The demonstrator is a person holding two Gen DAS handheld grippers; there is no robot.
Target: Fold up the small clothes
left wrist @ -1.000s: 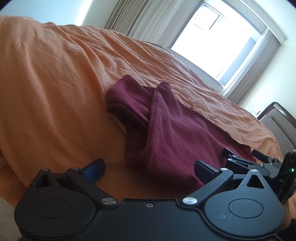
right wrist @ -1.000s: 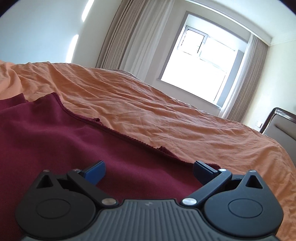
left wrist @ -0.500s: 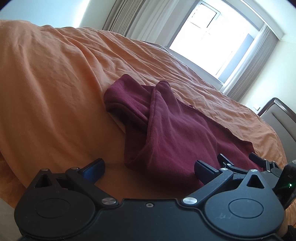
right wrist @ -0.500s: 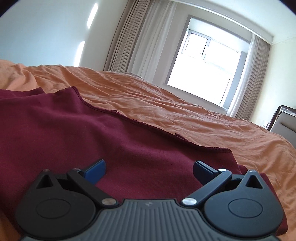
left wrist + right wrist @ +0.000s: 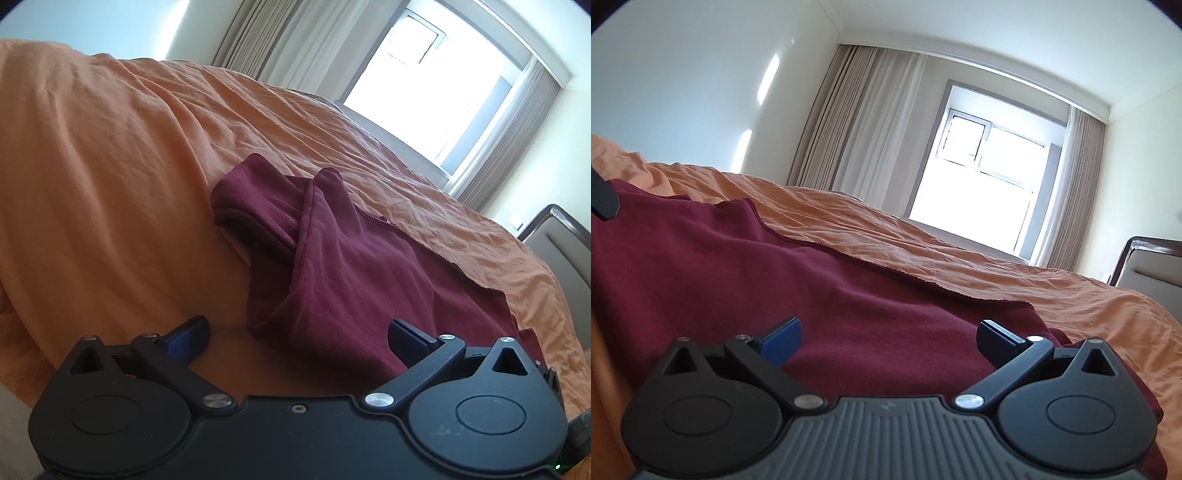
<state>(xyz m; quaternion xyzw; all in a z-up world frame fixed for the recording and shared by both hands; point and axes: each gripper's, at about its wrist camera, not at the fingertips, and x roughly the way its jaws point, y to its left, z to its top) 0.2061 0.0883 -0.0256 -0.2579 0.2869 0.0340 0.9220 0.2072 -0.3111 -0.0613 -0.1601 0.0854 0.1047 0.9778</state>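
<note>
Right gripper (image 5: 889,338) has tilted up and drawn back over maroon garment (image 5: 820,291); left gripper (image 5: 297,336) barely shifted. Both claws spread, empty. Garment bunched ahead on orange bedspread (image 5: 110,184). Pinch near hem corners, lift evenly.

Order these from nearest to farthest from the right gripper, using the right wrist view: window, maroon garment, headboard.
1. Maroon garment, directly under the right gripper.
2. Headboard, at the right edge.
3. Window, on the far wall beyond the orange bedsheet.
</note>
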